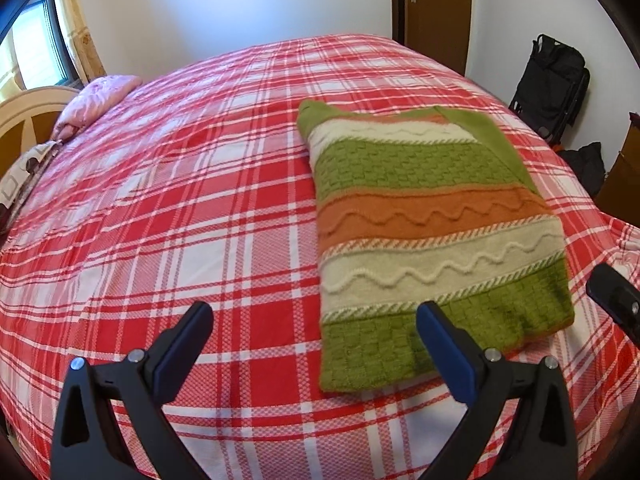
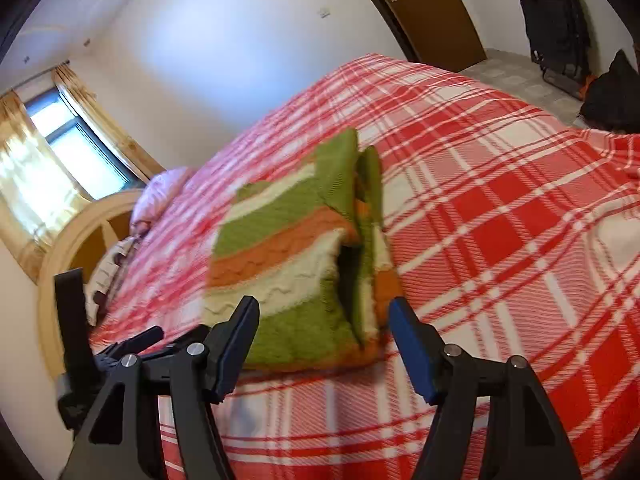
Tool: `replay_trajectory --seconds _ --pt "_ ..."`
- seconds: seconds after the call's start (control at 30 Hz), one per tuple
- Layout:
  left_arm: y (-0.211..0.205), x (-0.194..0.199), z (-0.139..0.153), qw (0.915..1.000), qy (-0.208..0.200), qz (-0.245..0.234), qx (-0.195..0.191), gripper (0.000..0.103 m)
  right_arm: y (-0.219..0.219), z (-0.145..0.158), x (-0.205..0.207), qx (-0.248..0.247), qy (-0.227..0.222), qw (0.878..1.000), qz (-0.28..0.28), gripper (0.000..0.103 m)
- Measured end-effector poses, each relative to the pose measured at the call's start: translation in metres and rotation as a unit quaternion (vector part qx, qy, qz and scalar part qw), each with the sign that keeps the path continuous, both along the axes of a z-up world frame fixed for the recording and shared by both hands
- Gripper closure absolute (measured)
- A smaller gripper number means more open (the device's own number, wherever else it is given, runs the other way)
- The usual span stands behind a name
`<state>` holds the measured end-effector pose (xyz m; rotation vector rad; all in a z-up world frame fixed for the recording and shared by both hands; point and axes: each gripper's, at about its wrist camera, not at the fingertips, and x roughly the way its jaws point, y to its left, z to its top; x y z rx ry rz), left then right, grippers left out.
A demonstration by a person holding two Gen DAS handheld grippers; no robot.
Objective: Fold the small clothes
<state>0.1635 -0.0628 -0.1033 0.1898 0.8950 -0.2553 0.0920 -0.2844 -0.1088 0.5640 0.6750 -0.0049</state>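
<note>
We count one garment: a knitted sweater (image 1: 432, 236) in green, orange and cream bands, folded into a rough rectangle and lying flat on the bed (image 1: 160, 240), toward its right half in the left wrist view. The bed wears a single red-and-white plaid cover. From the right wrist view the sweater (image 2: 288, 272) shows its folded layers, with a dark gap between two of them along its right edge.

We hold two grippers. Our left gripper (image 1: 314, 328) is spread wide with nothing between its two fingers; its right finger (image 1: 444, 344) overlaps the near green hem of the sweater in the picture, and we cannot tell whether it touches the knit. Its left finger (image 1: 188, 336) is over bare plaid. Our right gripper (image 2: 324, 328) is likewise wide apart and grasps nothing; the near end of the sweater lies between and just beyond its two fingers. A black tip of the right gripper also shows at the right edge of the left wrist view.

At the head of the bed we see one pink pillow (image 1: 96, 100) and one pale curved headboard (image 1: 28, 116). Beyond are one window (image 2: 72, 148) with two yellow curtains, one brown door (image 1: 436, 12), and two black bags (image 1: 556, 84) by the wall.
</note>
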Motion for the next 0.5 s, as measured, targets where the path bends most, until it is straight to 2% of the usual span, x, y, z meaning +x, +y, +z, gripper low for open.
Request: replay_trajectory --seconds 0.13,0.33,0.43,0.5 --pt "0.02 0.002 -0.007 0.9982 0.03 -0.005 -0.051 0.0 0.002 -0.002 0.001 -0.029 0.012 0.999 0.004 0.035" --pt "0.047 0.019 -0.004 0.9907 0.047 0.01 -0.127 0.0 -0.012 0.005 0.016 -0.01 0.003 1.0 0.004 0.035" --pt "0.052 0.031 0.002 0.9832 0.055 0.014 -0.173 0.0 -0.021 0.01 0.033 -0.011 -0.003 1.0 0.002 0.035" --pt "0.047 0.04 0.003 0.9818 0.061 0.015 -0.179 0.0 -0.023 0.008 0.045 -0.011 0.006 1.0 0.011 0.035"
